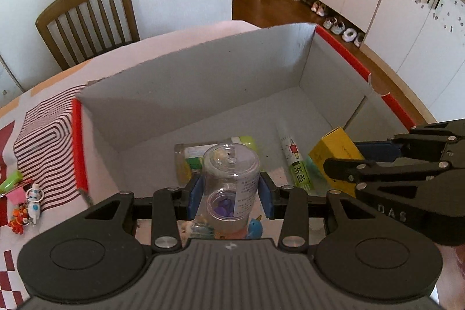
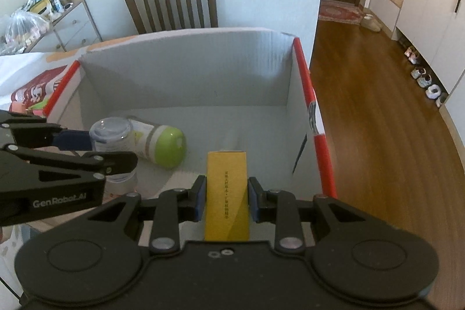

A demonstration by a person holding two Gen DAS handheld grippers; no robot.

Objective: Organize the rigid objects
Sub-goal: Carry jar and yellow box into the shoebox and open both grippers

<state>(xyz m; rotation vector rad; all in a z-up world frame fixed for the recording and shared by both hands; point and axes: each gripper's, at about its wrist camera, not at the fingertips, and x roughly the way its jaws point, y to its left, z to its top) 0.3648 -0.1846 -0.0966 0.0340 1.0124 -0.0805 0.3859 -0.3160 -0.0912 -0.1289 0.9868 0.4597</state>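
Over the cardboard box point(image 1: 203, 83): left fingers point(image 1: 194, 193) clamping clear jar point(image 1: 231, 179), right fingers point(image 2: 200, 198) yellow carton point(image 2: 226, 193).

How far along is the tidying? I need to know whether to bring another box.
Done: a green-capped bottle and a white tube with green print already lie in the red-edged cardboard box. In hand: the left gripper grips a clear plastic jar, the right gripper a yellow carton, both over the box. Left: small toys and keychains remain on the table.
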